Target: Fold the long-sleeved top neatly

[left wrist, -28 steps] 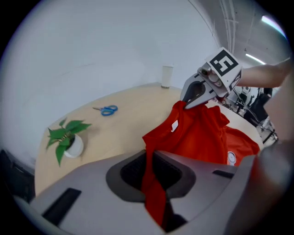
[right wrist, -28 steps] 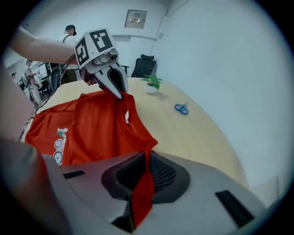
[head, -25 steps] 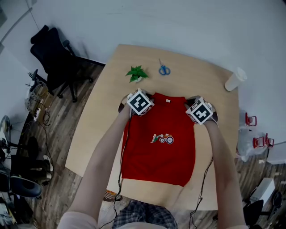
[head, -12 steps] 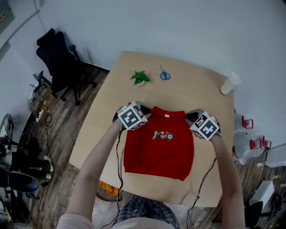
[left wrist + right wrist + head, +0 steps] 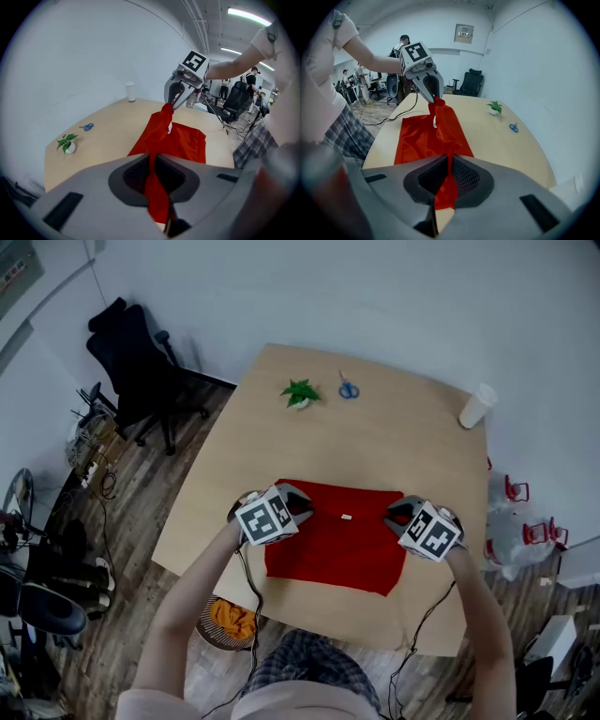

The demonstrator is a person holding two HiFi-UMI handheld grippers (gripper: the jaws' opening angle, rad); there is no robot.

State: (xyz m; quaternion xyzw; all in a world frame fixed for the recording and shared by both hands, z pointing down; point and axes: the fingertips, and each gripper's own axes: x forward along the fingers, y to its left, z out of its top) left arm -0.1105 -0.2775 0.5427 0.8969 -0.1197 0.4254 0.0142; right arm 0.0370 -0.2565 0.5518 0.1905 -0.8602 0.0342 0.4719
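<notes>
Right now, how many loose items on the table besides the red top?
3: small potted plant and blue-handled scissors side by side at the far edge, white cup at the far right corner.

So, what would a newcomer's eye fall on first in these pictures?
The bright red top stands out at once, on the near part of the pale wooden table. The left claw and the right claw are each shut on its lifted edge, one at each side. Far behind are a small green plant, blue scissors and a white cup.
</notes>
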